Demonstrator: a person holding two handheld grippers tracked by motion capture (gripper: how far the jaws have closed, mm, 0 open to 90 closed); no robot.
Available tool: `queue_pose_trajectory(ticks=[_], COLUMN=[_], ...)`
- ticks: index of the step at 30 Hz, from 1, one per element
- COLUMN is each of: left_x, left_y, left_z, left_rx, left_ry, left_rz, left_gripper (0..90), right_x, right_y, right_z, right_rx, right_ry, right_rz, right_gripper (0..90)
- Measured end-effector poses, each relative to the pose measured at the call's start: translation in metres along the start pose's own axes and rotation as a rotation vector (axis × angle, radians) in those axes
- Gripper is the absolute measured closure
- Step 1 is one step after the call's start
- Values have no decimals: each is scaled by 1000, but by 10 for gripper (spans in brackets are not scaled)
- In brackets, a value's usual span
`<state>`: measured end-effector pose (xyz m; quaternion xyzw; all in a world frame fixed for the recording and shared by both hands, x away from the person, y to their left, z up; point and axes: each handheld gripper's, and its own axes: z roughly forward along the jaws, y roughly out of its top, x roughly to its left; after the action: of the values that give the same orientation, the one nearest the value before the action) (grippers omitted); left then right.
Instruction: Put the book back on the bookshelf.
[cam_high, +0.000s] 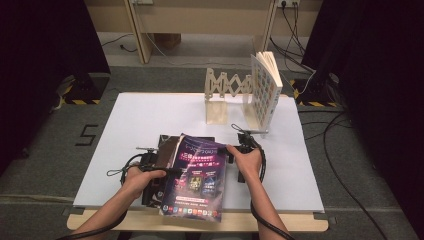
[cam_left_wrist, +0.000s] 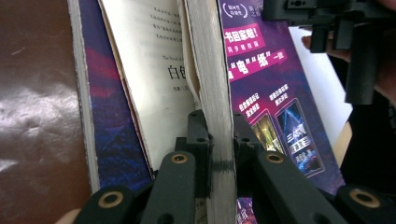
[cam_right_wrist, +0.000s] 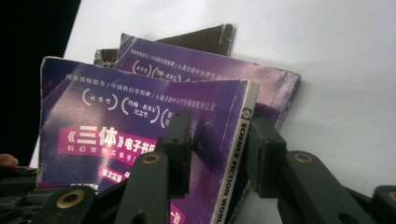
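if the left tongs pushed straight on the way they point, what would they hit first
The left tongs already clamp the page edge of the purple book. Straight on, they would likely meet the right tongs beyond it, though depth is unclear.

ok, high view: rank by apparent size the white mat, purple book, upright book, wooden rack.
1. White mat, largest by far.
2. Purple book, though it's nearest the camera, which inflates it.
3-4. Wooden rack and upright book look similar; the book stands angled, so I won't rank them.
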<state>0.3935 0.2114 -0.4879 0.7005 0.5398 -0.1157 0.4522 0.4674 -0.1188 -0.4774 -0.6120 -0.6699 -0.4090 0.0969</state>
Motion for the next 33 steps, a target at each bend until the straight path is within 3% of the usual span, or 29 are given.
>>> queue_pose_trajectory(ticks=[4,9,15,16,21,23,29,33], left_x=[-1,-1,-2,-2,-5,-5,-3,1], left_y=[2,0,0,-1,-7,-10,-17,-21], left_z=[-1,-2,-4,-4,-9,-12,-25,-30], left_rx=[13,6,-4,-11,-53,-74,-143,-170], left_ry=[13,16,31,32,89,106,121,130], left_rz=[14,16,32,24,78,92,118,105], left_gripper=[811,809,773,756,601,540,473,473], right_x=[4,9,16,18,22,25,33,37], right_y=[3,9,11,11,12,13,17,18], right_z=[-1,-4,-9,-10,-20,-27,-50,-60], right_rx=[-2,23,9,6,-45,-68,-121,-152], right_ry=[7,23,40,40,81,81,98,93], right_rz=[-13,-81,-61,-63,-37,-48,-76,-86], right_gripper=[710,742,794,796,823,828,833,833])
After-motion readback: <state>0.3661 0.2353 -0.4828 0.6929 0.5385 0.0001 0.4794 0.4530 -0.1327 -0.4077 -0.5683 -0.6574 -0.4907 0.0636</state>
